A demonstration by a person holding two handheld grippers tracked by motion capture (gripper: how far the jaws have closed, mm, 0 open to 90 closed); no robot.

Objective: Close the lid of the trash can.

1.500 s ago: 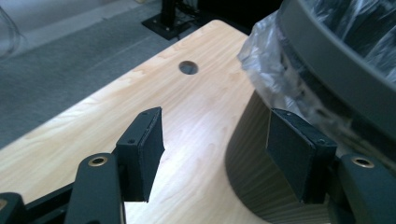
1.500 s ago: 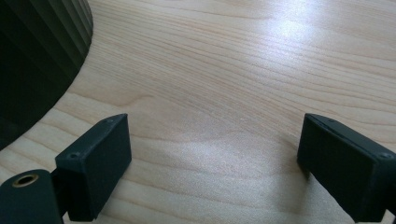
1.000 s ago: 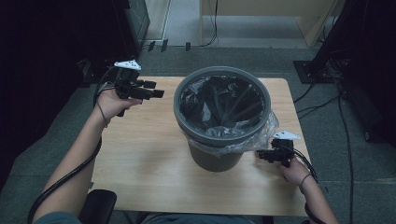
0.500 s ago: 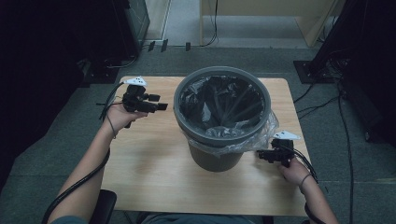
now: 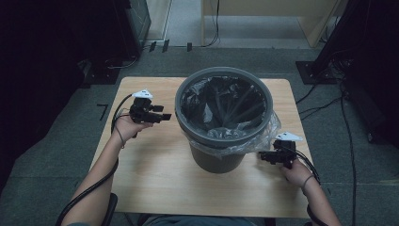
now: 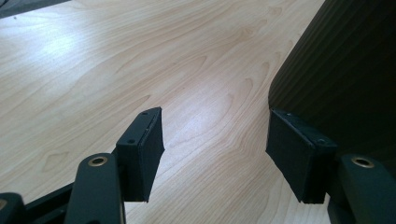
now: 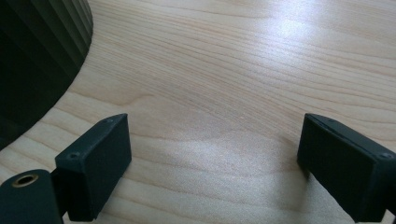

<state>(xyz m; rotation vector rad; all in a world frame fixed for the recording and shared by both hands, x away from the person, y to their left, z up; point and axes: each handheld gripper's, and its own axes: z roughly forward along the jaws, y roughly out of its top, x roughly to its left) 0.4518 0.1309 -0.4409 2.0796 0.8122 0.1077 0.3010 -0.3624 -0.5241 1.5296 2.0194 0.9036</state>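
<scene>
Bin (image 5: 221, 155): centre of table (image 5: 141, 183), between both grippers. Left gripper (image 5: 162, 116): beside rim, jaws wide, empty. Right gripper (image 5: 261, 156): near base, jaws wide, empty.

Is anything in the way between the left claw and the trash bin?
No. The left gripper is open beside the trash bin, with bare wooden table between its jaws and the bin's ribbed wall just past one pad.
</scene>
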